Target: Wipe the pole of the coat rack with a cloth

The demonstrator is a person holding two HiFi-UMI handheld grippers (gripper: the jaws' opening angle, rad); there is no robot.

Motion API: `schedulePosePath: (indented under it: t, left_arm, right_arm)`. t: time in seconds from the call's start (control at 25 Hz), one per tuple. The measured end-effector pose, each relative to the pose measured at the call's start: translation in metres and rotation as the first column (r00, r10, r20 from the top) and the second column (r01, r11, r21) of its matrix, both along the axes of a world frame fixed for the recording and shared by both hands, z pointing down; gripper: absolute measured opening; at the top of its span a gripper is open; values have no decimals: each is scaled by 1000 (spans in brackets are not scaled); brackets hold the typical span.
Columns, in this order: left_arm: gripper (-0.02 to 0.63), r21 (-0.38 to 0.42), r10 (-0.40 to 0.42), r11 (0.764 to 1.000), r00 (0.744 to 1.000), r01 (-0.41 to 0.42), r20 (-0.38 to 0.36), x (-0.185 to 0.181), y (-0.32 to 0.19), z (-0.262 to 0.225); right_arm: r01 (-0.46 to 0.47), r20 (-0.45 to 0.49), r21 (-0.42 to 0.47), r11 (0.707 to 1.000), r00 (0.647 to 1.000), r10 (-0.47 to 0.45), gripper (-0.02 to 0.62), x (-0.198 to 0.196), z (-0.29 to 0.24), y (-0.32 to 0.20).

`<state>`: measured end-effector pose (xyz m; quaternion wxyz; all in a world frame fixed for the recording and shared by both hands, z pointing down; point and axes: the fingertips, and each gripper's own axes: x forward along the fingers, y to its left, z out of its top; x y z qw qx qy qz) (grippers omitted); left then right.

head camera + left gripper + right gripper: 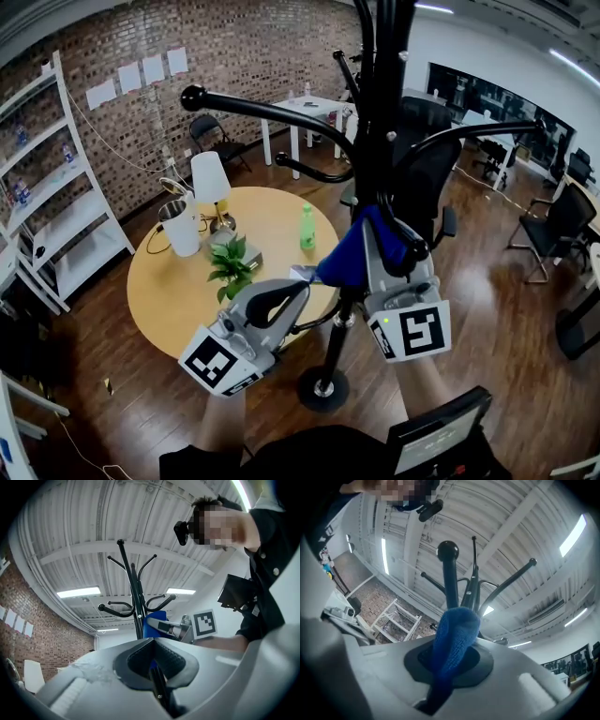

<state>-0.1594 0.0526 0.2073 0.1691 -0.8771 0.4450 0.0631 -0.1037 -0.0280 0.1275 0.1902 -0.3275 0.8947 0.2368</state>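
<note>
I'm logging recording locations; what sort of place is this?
Probably an office or shared workspace: black office chairs, white desks by a brick wall, and a round table.

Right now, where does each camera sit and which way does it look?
Head view: on the person's head, looking steeply down at the pole and table; both forearms show.
Left gripper view: on the left claw, shut on the pole, looking up at the ceiling; the person's chest shows.
Right gripper view: on the right claw, looking up past its cloth; the person's head camera shows.
Shared: both gripper views show the ceiling.
</note>
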Motion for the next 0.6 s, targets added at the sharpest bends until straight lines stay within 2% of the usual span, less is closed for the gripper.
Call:
schedulePosePath:
  t: [0.32, 0.6]
  left_arm:
    - [-6, 7, -9, 1000, 1000, 9, -3, -3, -3, -2]
    - [-6, -23, -13, 1000, 1000, 13, -10, -4, -6, 10]
  right_arm:
    - [11, 24, 14, 1000, 1000, -11, 23, 2, -9, 0]
    - [7, -39, -49, 999, 999, -9, 23, 1, 43, -2]
